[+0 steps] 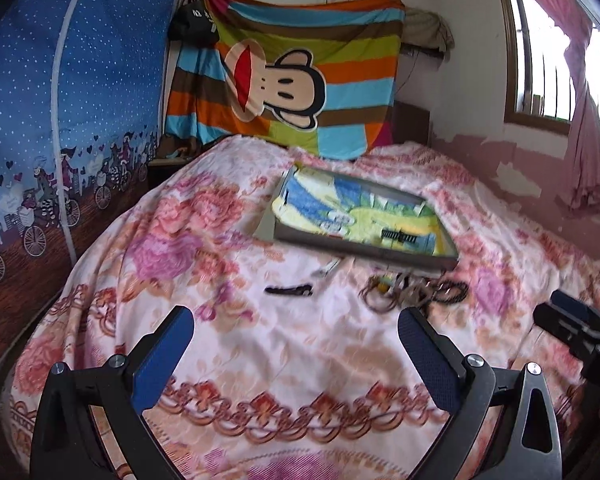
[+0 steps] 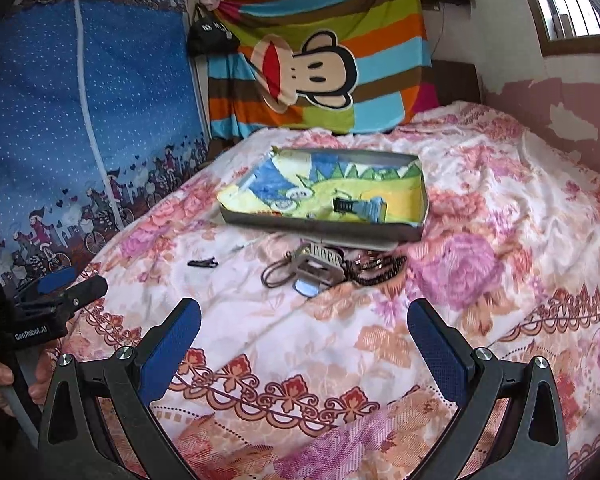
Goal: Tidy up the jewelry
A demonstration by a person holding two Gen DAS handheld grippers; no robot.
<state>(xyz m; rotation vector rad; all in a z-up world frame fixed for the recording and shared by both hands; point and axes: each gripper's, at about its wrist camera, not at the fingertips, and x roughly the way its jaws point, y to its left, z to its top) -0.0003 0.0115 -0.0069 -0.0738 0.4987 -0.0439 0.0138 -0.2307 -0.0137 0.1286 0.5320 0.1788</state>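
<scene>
In the left wrist view, the left gripper (image 1: pixel 296 332) hangs above the floral bedspread (image 1: pixel 228 344) with its blue-padded fingers (image 1: pixel 162 356) spread wide and nothing between them. Ahead of it a shallow grey tray (image 1: pixel 364 252), lined with a blue, yellow and green towel (image 1: pixel 340 208), sits on the bed. A black comb-like piece (image 1: pixel 400 237) lies on the towel near the tray's front wall. On the bedspread just in front of the tray a black hair clip (image 1: pixel 288 290) lies to the left, and a blurred tangle of cords and dark beads (image 1: pixel 416 292) lies to the right. The right gripper (image 1: pixel 576 320) shows at the right edge; whether it is open cannot be told here.

In the right wrist view, the right gripper (image 2: pixel 304 324) is also open wide and empty above the bedspread (image 2: pixel 340 344). The tray (image 2: pixel 324 226) lies ahead with the comb-like piece (image 2: pixel 343 205) on its towel (image 2: pixel 284 184). Just in front of it the tangle (image 2: pixel 328 270) shows a cord loop, a metal comb-shaped piece, a small round mirror and dark beads heaped together. The hair clip (image 2: pixel 203 263) lies apart to the left. The left gripper (image 2: pixel 60 292) enters at the left edge.
</scene>
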